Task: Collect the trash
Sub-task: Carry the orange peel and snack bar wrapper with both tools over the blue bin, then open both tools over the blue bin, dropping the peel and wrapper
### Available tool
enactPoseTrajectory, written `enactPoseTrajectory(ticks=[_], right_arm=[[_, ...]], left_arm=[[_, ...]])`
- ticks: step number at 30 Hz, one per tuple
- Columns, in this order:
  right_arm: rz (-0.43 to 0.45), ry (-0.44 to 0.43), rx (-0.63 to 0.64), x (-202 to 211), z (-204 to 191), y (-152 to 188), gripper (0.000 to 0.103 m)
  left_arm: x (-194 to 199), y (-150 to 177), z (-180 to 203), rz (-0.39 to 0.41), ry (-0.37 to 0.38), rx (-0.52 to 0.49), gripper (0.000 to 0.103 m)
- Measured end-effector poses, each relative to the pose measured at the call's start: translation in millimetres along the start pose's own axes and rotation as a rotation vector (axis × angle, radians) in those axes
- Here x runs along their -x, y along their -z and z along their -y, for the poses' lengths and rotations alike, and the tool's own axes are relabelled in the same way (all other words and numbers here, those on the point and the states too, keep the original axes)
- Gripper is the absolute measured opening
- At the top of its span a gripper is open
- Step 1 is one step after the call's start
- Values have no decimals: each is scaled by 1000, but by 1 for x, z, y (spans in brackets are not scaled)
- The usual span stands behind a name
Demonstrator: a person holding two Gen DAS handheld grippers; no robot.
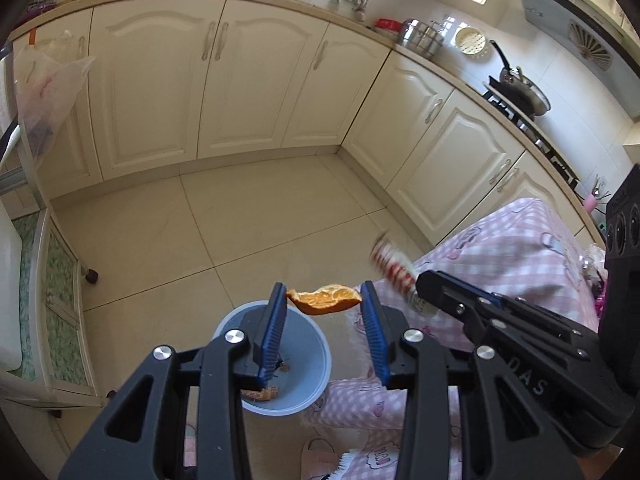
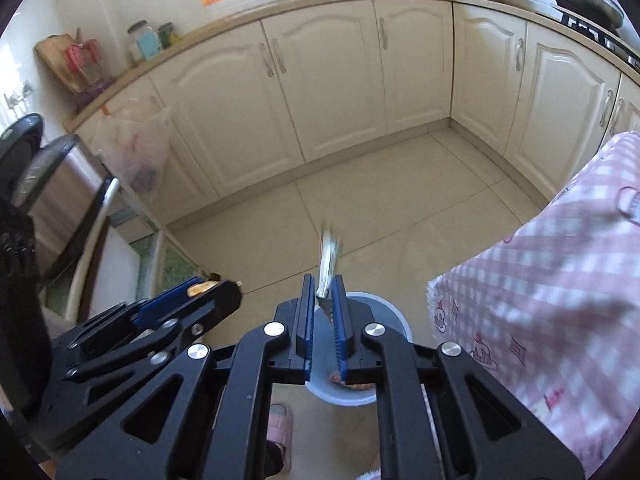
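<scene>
Left tongs (image 1: 323, 300) pinch an orange peel (image 1: 326, 299) above the blue bin (image 1: 312, 368); right tongs (image 2: 323, 300) beside them clamp a wrapper (image 2: 329, 258)

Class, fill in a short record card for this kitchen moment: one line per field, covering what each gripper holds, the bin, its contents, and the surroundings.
left gripper: shut on orange peel, above the bin
right gripper: shut on crumpled wrapper, red and white in the left view
bin: pale blue, on the tiled floor, open top
bin contents: some orange scraps at the bottom
table cloth: pink check, beside the bin
background: cream cabinets, pan on stove
</scene>
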State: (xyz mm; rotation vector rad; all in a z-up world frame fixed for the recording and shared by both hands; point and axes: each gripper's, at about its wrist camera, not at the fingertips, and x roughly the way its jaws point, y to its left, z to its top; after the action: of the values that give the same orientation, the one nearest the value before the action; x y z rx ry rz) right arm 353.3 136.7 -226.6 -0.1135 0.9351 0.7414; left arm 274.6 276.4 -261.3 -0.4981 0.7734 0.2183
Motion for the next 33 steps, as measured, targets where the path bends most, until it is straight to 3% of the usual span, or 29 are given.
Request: enactPoseTrajectory(ticks=[5,12,25,27,28,33], right_arm=[[-22,45,4,-14,2,5,11],[19,129,21,-1,7,10,21],[116,192,-7,35,21,9,34],[129,199,-14,40,22,8,35],[140,208,-18,44,24,8,35],[168,214,-21,61,25,8,37]], left_arm=[[-17,3,-4,-30,-7,-7,37],[-30,6,3,-46,-9,-17,37],[-18,-4,33,14,-7,-61,38],[-13,-5,39,37,-30,-75,59],[-9,-6,40,55,-52,-73,62],[4,-8,45,67,-18,-54,64]])
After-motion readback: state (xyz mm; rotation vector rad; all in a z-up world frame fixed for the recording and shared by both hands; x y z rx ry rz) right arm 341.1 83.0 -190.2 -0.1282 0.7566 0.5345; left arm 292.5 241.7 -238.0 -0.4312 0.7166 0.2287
